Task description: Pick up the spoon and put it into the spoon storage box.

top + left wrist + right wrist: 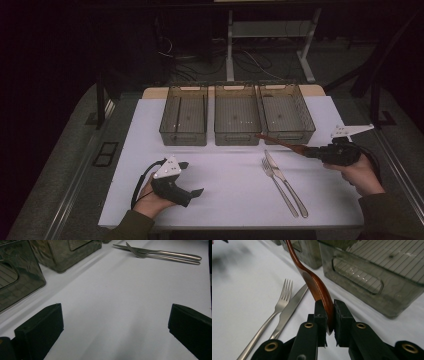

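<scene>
The right gripper (320,152) sits at about four o'clock on the white tabletop (225,185), raised off the surface, its fingers (321,315) clamped narrowly on the bowl end of a brown wooden spoon (317,287). In the high view the spoon (282,142) runs from the fingers toward ten o'clock, its handle tip reaching the front wall of the right bin (287,112). Three clear bins stand in a row at twelve o'clock: the right one, a middle bin (236,112) and a left bin (184,114). A steel fork (280,185) and a steel knife (287,182) lie side by side on the tabletop at about five o'clock, just beside each other, below the spoon. The left gripper (192,192) rests at seven o'clock, held in the person's hand, with its fingers (40,330) spread wide over bare tabletop.
</scene>
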### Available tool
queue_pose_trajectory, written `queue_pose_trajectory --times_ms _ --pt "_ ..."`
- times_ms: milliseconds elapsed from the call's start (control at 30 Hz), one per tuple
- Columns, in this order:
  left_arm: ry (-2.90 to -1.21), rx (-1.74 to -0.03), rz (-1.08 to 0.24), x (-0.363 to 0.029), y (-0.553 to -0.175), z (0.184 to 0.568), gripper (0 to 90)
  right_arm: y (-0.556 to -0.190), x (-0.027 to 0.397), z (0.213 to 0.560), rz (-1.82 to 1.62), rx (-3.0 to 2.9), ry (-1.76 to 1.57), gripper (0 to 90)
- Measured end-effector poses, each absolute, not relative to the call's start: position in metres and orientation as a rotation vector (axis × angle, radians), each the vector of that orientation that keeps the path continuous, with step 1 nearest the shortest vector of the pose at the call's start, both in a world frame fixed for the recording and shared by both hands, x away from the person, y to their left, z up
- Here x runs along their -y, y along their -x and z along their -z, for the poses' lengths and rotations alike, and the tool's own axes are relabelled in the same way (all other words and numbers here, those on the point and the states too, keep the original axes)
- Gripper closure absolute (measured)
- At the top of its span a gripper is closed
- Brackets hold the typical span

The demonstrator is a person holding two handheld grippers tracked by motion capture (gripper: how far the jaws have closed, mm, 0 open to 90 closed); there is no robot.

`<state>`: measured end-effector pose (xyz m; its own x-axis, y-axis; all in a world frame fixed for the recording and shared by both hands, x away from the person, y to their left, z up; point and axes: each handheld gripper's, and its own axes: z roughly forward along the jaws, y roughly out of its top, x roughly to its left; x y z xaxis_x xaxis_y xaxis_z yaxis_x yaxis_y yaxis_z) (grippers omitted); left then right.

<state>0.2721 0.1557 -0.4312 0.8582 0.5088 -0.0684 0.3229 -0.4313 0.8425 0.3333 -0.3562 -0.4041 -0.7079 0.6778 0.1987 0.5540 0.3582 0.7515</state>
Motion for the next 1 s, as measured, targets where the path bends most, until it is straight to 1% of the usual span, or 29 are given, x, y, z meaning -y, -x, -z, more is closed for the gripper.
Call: queue_pose_trajectory --times_ms 333,667,1000 --pt "-2.056 -0.607 -0.241 -0.155 -0.273 0.432 0.0 -0.35 0.34 0.387 -1.259 -2.393 -1.186 80.6" --pt "-2.052 -0.61 -0.242 -0.156 -0.272 0.431 0.0 -0.368 0.307 0.375 -1.225 -2.368 -1.172 80.6" --pt "-2.045 -0.611 -0.24 -0.157 -0.271 0.432 0.0 -0.396 0.271 0.371 -1.192 -2.351 -1.205 80.6"
